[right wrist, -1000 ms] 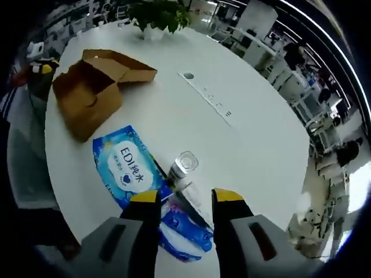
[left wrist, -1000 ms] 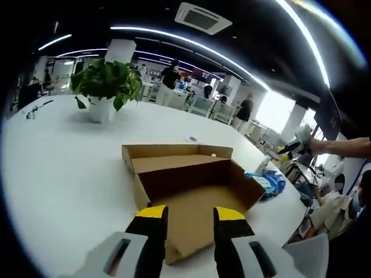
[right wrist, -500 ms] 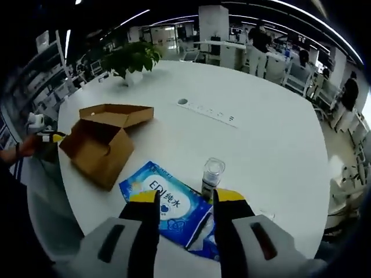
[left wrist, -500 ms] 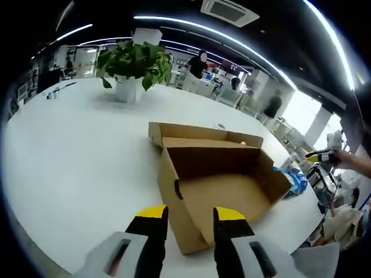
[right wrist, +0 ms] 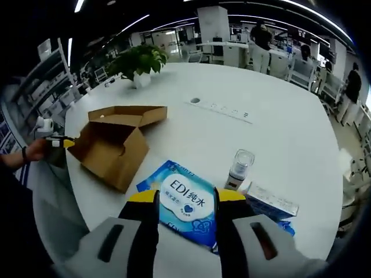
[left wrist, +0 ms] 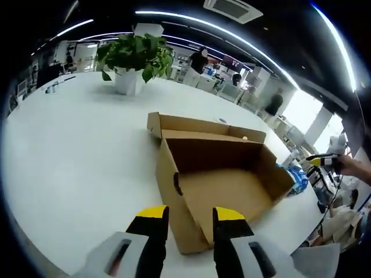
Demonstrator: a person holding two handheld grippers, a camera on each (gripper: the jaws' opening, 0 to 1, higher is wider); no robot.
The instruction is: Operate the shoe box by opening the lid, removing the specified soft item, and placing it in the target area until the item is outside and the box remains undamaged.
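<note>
An open brown shoe box (left wrist: 223, 182) stands on the white table, its lid (left wrist: 200, 125) folded back and its inside bare. My left gripper (left wrist: 191, 219) is open just in front of the box's near corner, holding nothing. The box (right wrist: 113, 145) also appears in the right gripper view, with the left gripper (right wrist: 61, 142) at its left end. A soft blue wipes pack (right wrist: 186, 200) lies flat outside the box. My right gripper (right wrist: 186, 201) hovers open over it. In the left gripper view the pack (left wrist: 295, 176) lies beyond the box's right side, with the right gripper (left wrist: 322, 159) further right.
A small clear bottle (right wrist: 239, 168) stands upright beside the pack, and a flat blue-and-white carton (right wrist: 272, 202) lies to its right. A potted plant (left wrist: 136, 58) stands at the table's far side. A row of sockets (right wrist: 223, 110) runs across the table (right wrist: 278, 139). People stand in the background.
The right gripper view has swung so the blue pack now sits centred between its jaws, and the bottle lies further right. The left gripper view has barely shifted.
</note>
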